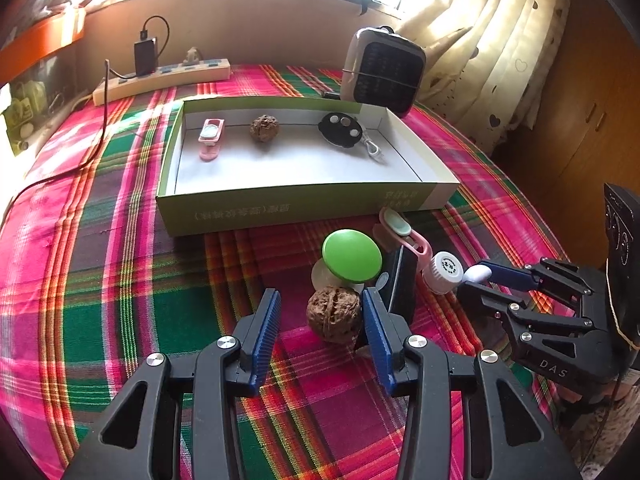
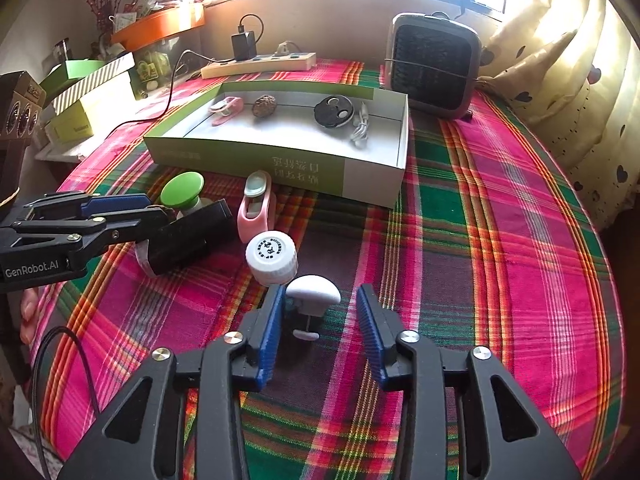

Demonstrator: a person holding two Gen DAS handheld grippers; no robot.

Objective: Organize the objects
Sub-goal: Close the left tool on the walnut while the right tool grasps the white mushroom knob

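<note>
A plaid cloth (image 2: 500,240) spreads under and ahead of the tool. Far ahead stand a power strip (image 2: 260,65) with a black charger (image 2: 245,46), a small heater (image 2: 434,66) to its right, and curtains (image 2: 580,80) beyond.

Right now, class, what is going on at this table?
A person with two handheld grippers is sorting small things into a box. The left gripper is open around a walnut. The right gripper is open around a white knob. A pink clip, another walnut and a black disc already lie inside.
</note>
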